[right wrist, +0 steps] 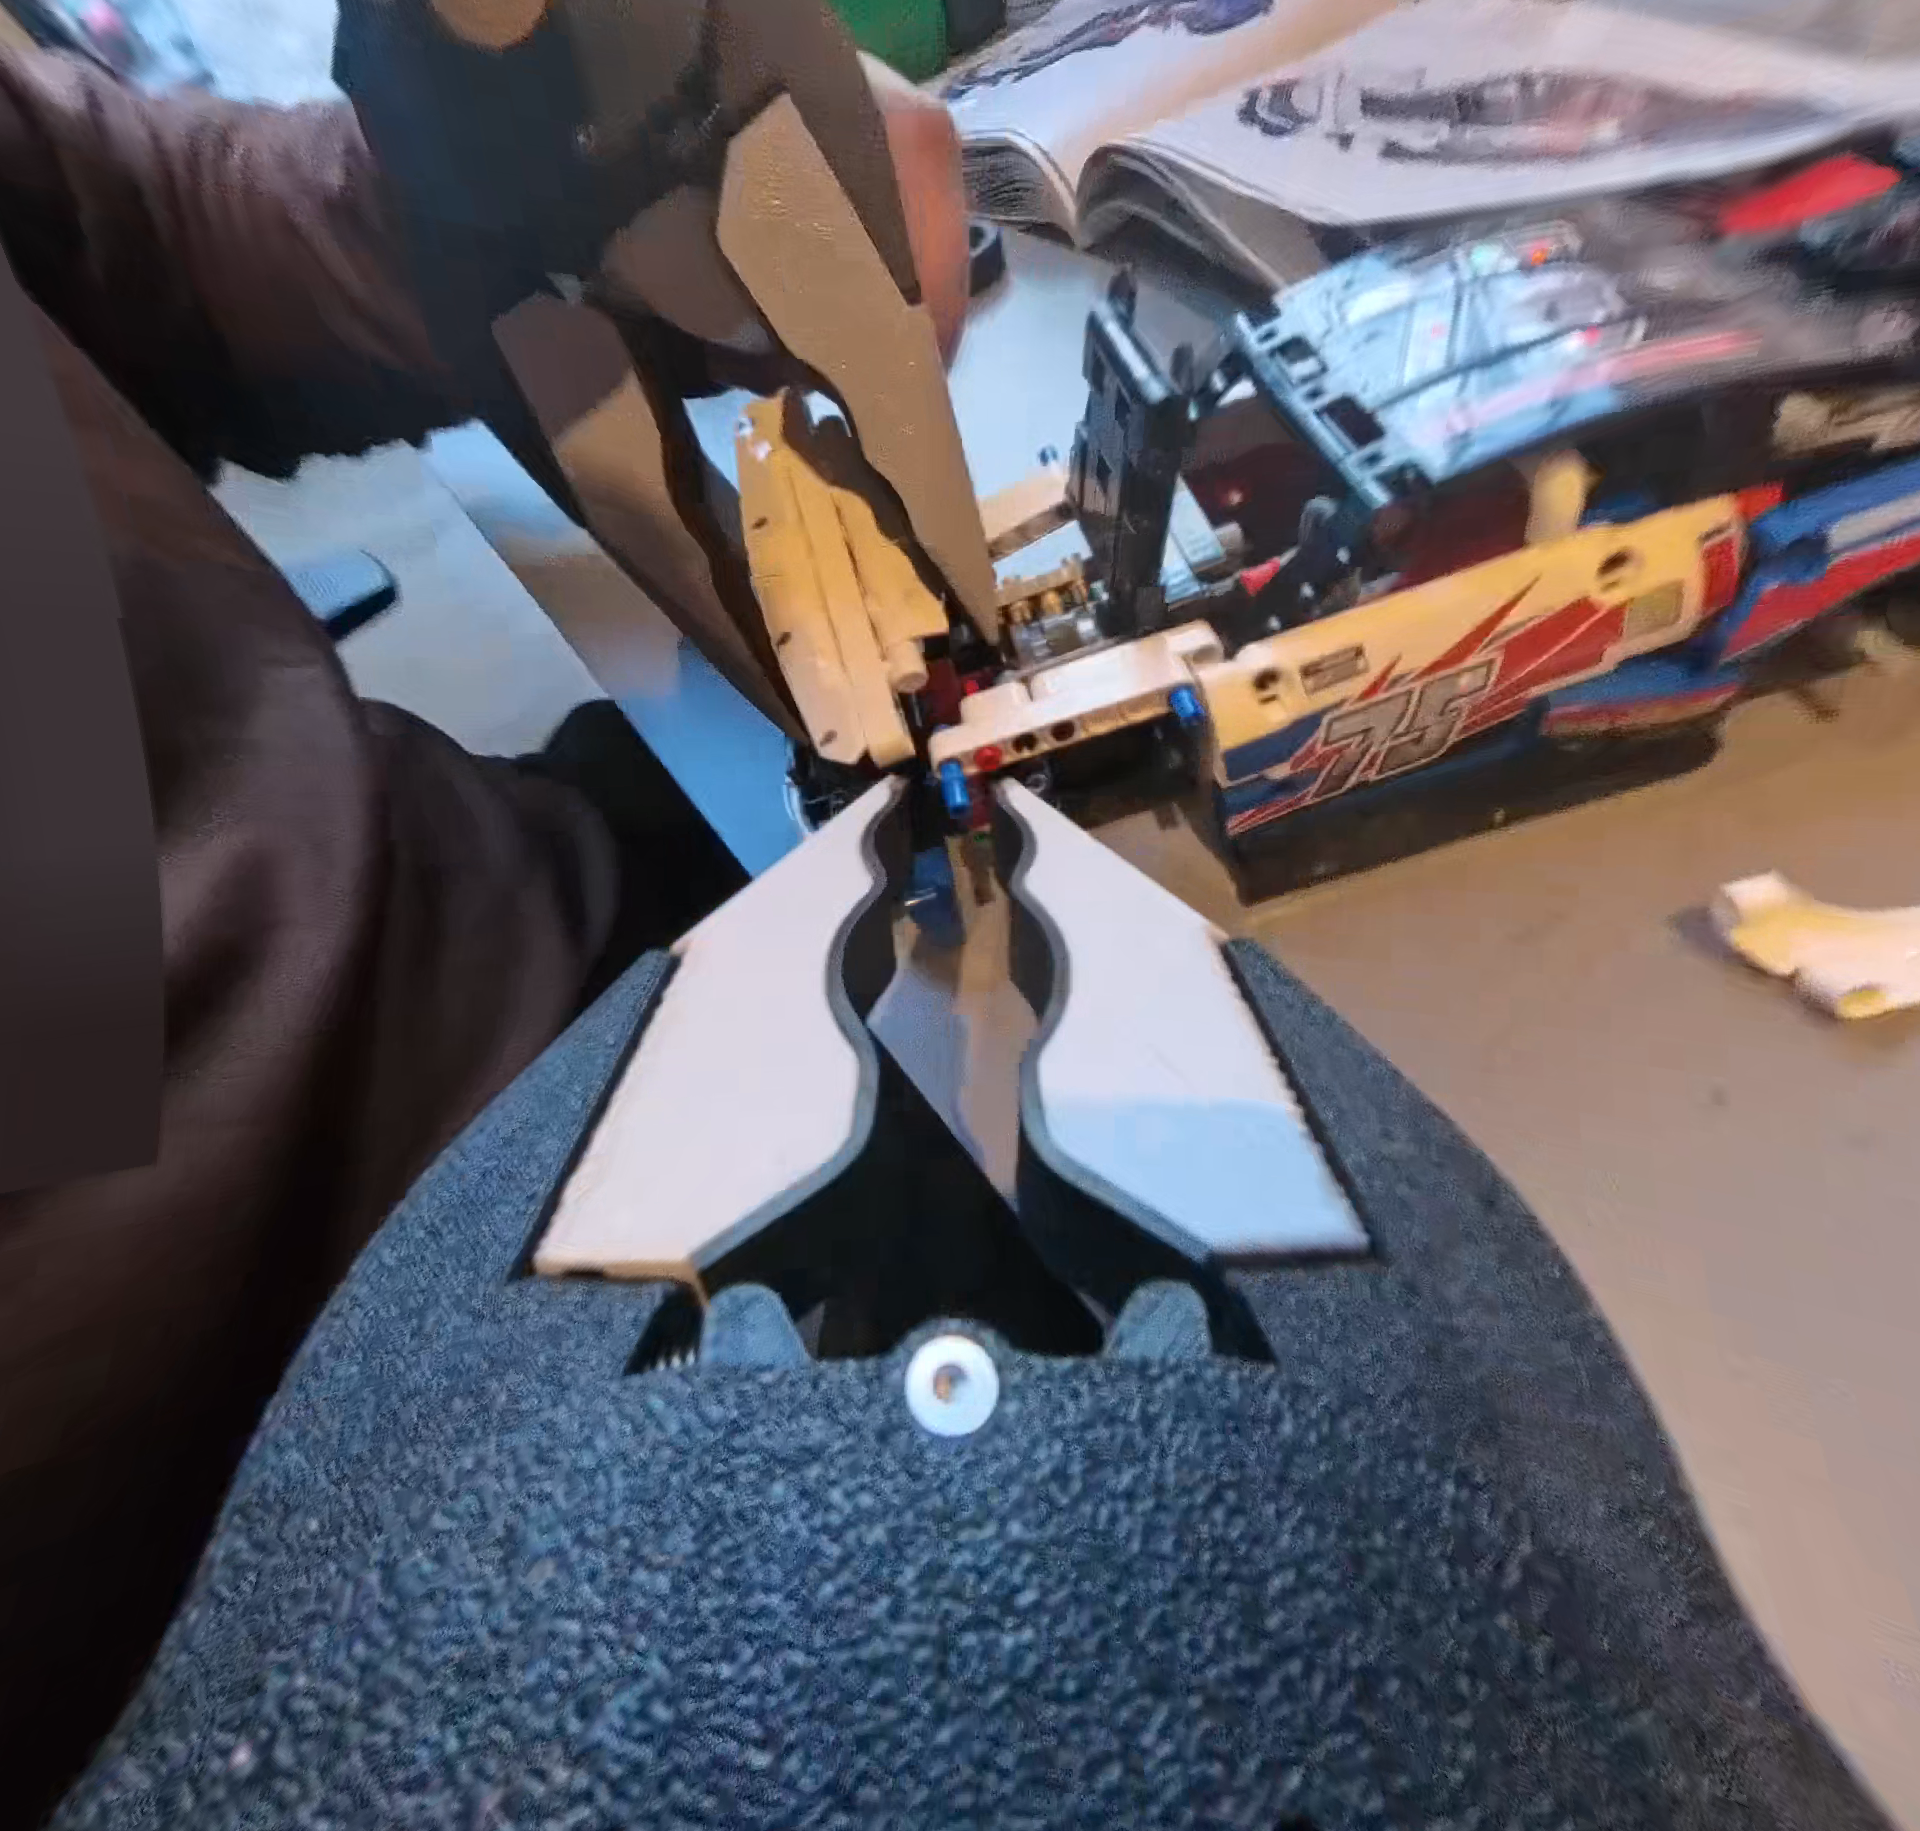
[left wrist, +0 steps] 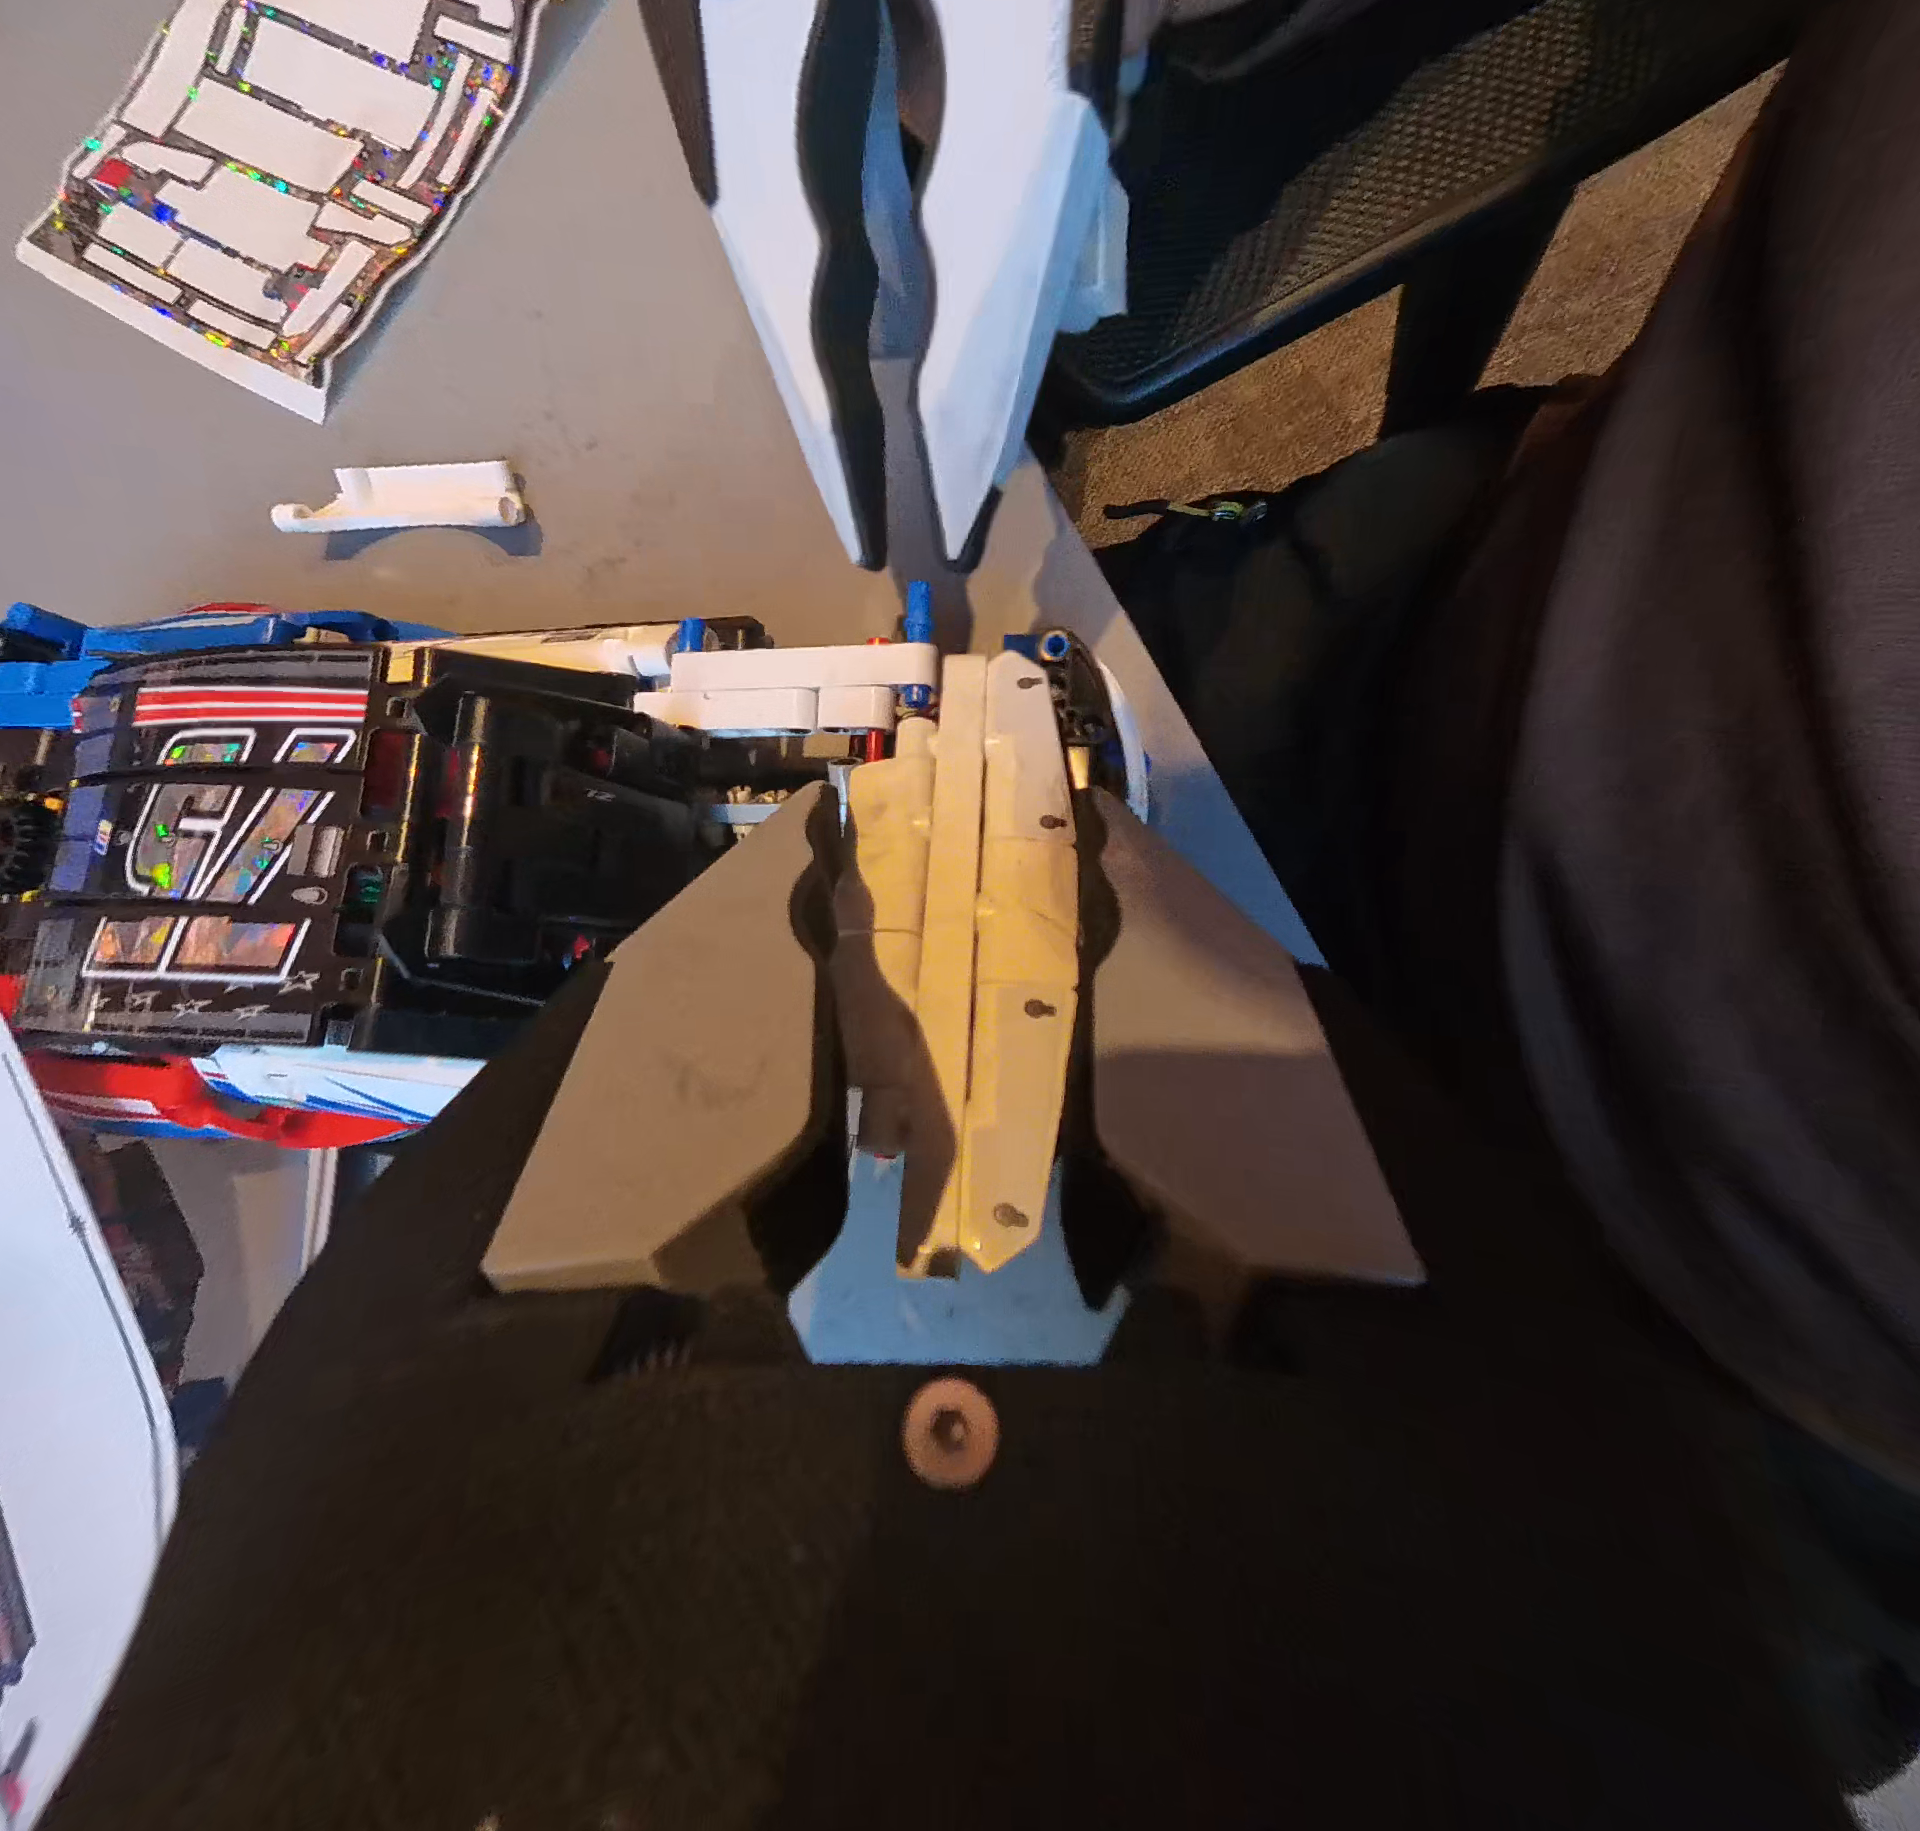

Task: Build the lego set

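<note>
Our left gripper (left wrist: 961, 805) pinches a long, ridged white panel (left wrist: 997, 950) at the glossy car's (left wrist: 260, 825) end, near the table (left wrist: 582, 347) edge. Our right gripper (right wrist: 948, 794), smooth wavy jaws slightly parted, seemingly empty, nears a blue pin (right wrist: 954, 792).

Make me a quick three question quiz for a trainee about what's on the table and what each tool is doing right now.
1. True or false: the left tool is closed on the white panel at the car's end.
2. What lies on the table beyond the Lego car in the left wrist view? A) a sticker sheet B) a screwdriver C) a cup
3. Fill in: the right tool points at a ____ pin sticking out of the white beam.

Key:
1. True.
2. A; a loose white piece lies near it too.
3. Blue; its fingers are slightly apart and hold nothing.
</note>
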The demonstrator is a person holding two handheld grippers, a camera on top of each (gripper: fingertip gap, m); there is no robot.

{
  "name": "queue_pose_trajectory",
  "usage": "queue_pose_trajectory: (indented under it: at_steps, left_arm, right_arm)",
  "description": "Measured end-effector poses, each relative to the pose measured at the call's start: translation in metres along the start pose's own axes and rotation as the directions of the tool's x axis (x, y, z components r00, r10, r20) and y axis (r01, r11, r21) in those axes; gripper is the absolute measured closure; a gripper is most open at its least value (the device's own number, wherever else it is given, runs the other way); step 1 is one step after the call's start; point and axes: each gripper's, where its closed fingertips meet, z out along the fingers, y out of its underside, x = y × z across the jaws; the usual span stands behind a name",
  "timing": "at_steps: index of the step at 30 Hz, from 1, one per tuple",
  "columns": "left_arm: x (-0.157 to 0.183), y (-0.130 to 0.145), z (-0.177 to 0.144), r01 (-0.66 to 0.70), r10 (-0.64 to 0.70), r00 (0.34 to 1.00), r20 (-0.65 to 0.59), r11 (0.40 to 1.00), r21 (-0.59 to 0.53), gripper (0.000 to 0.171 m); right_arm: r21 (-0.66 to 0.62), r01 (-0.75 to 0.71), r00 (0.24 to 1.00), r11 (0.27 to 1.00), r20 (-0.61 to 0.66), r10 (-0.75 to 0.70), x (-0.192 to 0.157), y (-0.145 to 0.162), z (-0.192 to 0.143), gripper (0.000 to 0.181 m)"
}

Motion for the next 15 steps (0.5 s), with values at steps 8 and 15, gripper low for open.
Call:
queue_pose_trajectory:
  at_steps: [8, 15]
  left_arm:
    - [-0.002, -0.012, -0.007, -0.061, 0.059, 0.998, 0.012, 0.982, 0.182, 0.129]
    - [-0.001, -0.017, -0.003, -0.099, 0.082, 0.992, 0.096, 0.978, 0.184, 0.129]
  right_arm:
    - [0.065, -0.241, 0.957, 0.968, 0.184, 0.226, -0.009, -0.024, -0.007, 0.166]
    - [-0.007, -0.296, 0.924, 0.955, 0.252, 0.288, -0.026, -0.020, 0.009, 0.165]
